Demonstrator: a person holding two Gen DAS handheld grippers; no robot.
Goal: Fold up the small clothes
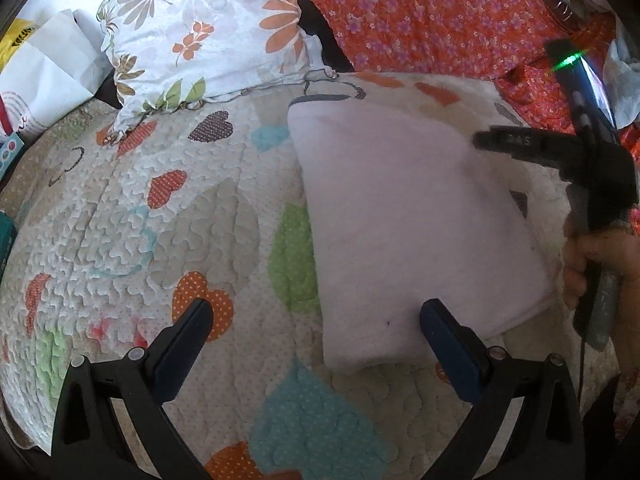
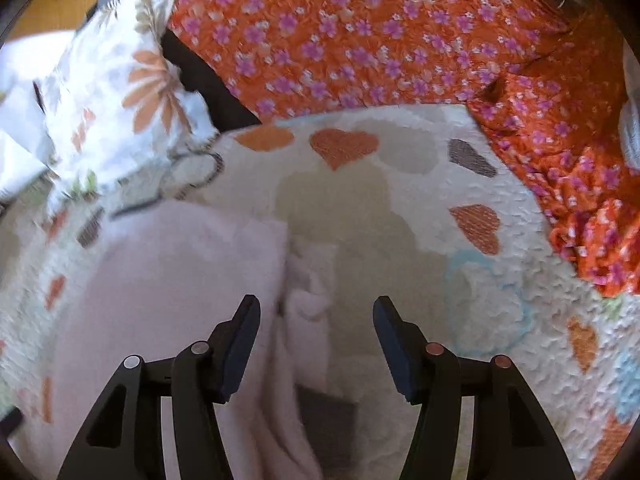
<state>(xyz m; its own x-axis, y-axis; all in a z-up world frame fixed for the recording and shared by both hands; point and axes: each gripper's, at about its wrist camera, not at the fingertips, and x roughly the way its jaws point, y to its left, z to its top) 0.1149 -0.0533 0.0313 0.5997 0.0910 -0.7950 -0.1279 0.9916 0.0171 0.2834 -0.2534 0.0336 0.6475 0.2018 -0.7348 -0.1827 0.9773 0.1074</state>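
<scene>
Both tools have their jaws spread apart and hold nothing: the left gripper (image 1: 316, 320) hovers at the near edge of the pale pink garment (image 1: 408, 232), the right gripper (image 2: 316, 316) over its bunched right edge. The garment lies folded into a smooth flat slab on the heart-patterned quilt (image 1: 132, 232). Beyond it sit a floral pillow (image 1: 208, 32) and an orange flowered cloth (image 2: 380, 36).

A pale pink garment (image 1: 408, 224) lies on a cream quilt (image 1: 160, 220) patterned with coloured hearts.
</scene>
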